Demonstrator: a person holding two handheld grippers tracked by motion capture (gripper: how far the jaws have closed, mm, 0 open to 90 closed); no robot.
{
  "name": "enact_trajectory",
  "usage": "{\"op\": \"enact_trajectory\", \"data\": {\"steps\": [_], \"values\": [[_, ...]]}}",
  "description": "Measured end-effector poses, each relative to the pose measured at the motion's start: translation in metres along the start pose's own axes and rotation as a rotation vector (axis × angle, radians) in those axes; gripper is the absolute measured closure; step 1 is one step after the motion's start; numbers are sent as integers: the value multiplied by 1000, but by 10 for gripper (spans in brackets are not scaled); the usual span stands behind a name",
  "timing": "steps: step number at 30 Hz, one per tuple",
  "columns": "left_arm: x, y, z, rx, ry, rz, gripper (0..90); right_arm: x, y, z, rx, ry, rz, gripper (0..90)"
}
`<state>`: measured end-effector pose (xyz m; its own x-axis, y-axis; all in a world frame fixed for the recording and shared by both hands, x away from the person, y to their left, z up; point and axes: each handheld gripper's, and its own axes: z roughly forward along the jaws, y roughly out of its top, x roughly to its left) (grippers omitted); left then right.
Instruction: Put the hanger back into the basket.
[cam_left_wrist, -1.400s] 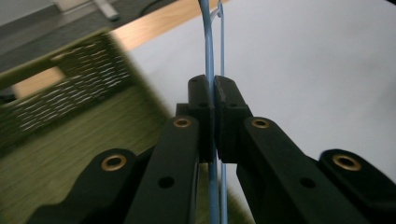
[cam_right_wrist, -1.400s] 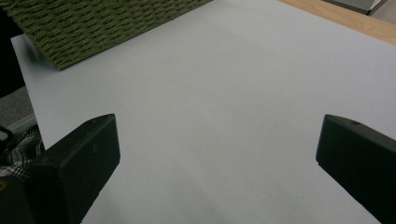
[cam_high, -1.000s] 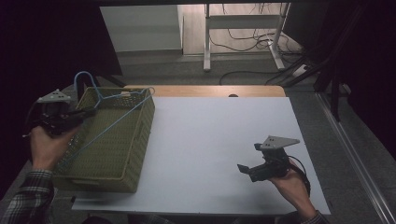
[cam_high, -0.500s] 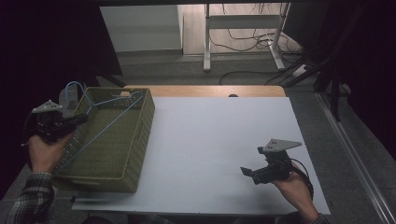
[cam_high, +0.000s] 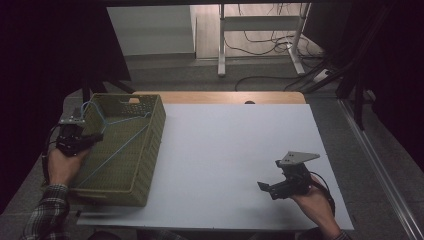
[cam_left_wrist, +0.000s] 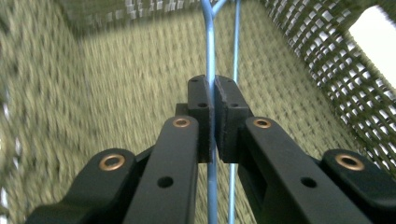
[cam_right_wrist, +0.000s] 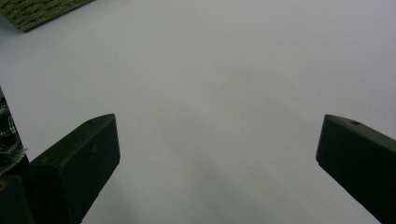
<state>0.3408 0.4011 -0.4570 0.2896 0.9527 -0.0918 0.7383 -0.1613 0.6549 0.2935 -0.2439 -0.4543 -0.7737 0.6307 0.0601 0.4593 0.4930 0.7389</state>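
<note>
A blue wire hanger (cam_high: 116, 142) lies slanted inside the olive woven basket (cam_high: 148, 150) at the table's left. My left gripper (cam_high: 86, 140) reaches over the basket's left wall, shut on the hanger's wire near its hook. In the left gripper view the pads pinch the blue wire hanger (cam_left_wrist: 210, 51), with a second strand beside it and the basket (cam_left_wrist: 116, 74) floor behind. At the table's front right my right gripper (cam_high: 266, 189) stands open over bare white tabletop. The right gripper view has its two jaws wide apart with nothing between them.
The white table (cam_high: 235, 150) stretches between basket and right hand. A wooden strip (cam_high: 225, 97) runs along its far edge. Beyond it stand a metal desk frame (cam_high: 260, 35) and floor cables. A corner of the basket (cam_right_wrist: 37, 11) shows at the upper left of the right gripper view.
My left gripper has sunk with the hanger, bringing it from above the basket's rim down inside the basket. The right gripper has stayed in place.
</note>
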Motion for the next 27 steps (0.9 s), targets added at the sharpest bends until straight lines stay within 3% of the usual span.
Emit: {"op": "enact_trajectory", "data": {"steps": [1, 5, 6, 7, 8, 10, 12, 13, 14, 16, 17, 20, 22, 24, 25, 26, 27], "values": [[0, 0, 1, 16, 9, -12, 861, 0, 0, 0, 2, 0, -1, 0], [-3, 2, -5, -19, 34, 2, 700, 0, -2, 0, 6, -5, -2, 0], [-6, 3, -7, -28, 46, 13, 700, 0, -2, 0, 6, -5, -2, 0], [-10, 5, -11, -36, 64, 35, 576, -1, -2, -1, 3, -7, 8, 0], [-18, 6, -17, -64, 60, 58, 521, -1, -2, -2, 1, -8, 9, 0], [-23, 7, -21, -83, 47, 64, 448, -2, -3, -4, -3, -15, 16, 0], [-43, 7, -34, -148, -12, 97, 377, -2, -4, -7, -11, -20, 28, 0], [-43, 7, -34, -148, -12, 97, 348, -2, -4, -7, -11, -20, 28, 0], [-57, 6, -41, -176, -78, 113, 308, -3, -5, -10, -20, -21, 40, 0], [-71, 4, -47, -198, -170, 117, 258, -3, -5, -13, -26, -26, 50, 0], [-71, 4, -47, -198, -170, 117, 230, -3, -5, -13, -26, -26, 50, 0], [-99, -4, -57, -242, -280, 133, 175, -4, -8, -17, -25, -41, 52, 0], [-105, -7, -59, -252, -295, 140, 149, -3, -9, -18, -24, -44, 54, 0], [-123, -15, -61, -258, -335, 152, 117, -2, -11, -21, -25, -49, 52, 0], [-123, -15, -61, -258, -335, 152, 109, -2, -12, -21, -24, -51, 50, 0], [-134, -21, -61, -251, -354, 177, 81, -1, -12, -22, -27, -54, 53, 0], [-139, -24, -61, -254, -358, 177, 74, -1, -13, -23, -27, -53, 55, 0]]}}
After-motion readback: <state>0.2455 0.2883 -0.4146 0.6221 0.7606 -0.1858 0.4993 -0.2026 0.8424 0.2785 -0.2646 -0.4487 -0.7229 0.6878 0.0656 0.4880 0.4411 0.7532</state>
